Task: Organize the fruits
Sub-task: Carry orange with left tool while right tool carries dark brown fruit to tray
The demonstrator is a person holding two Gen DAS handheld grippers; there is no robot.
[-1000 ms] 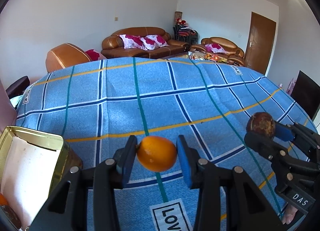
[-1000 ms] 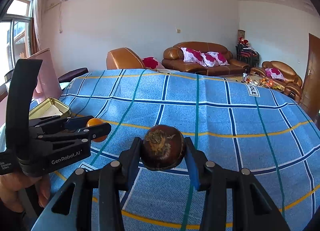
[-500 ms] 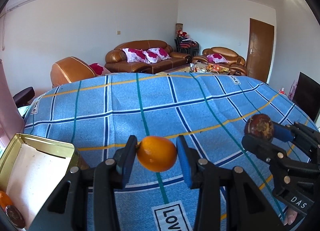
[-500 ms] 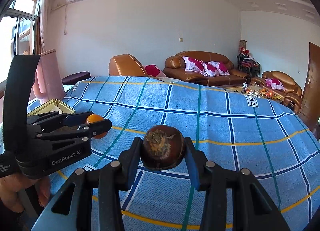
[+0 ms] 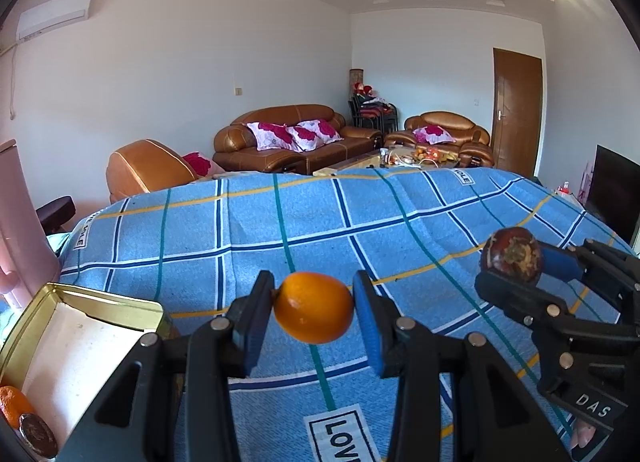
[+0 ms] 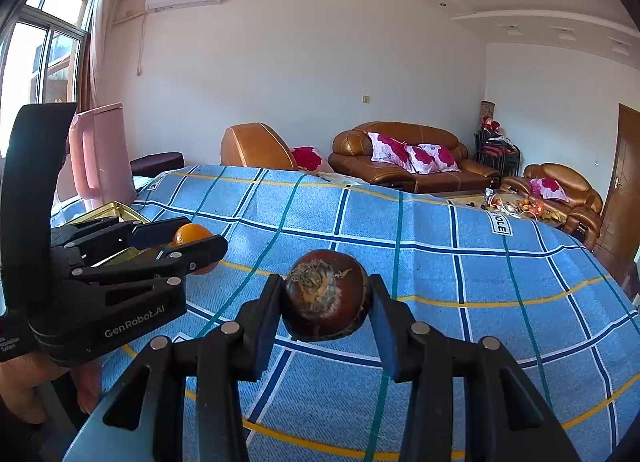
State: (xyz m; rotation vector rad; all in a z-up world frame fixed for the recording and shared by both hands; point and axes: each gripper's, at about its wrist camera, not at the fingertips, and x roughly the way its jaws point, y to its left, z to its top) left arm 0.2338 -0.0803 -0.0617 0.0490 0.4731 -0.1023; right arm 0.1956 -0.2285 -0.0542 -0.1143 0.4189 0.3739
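My left gripper is shut on a small orange and holds it above the blue checked tablecloth. My right gripper is shut on a dark brown round fruit, also in the air. The brown fruit shows in the left wrist view at right. The orange shows in the right wrist view at left. A gold tin with a white lining sits at the left; another orange and a brown fruit lie in its near corner.
A pink jug stands at the table's left edge behind the tin. Brown leather sofas and a low table with clutter stand beyond the far edge. A dark screen is at the right.
Both grippers have lifted and tilted upward with their fruits still held; more of the room and less of the table shows. The tin's inside comes further into view at left.
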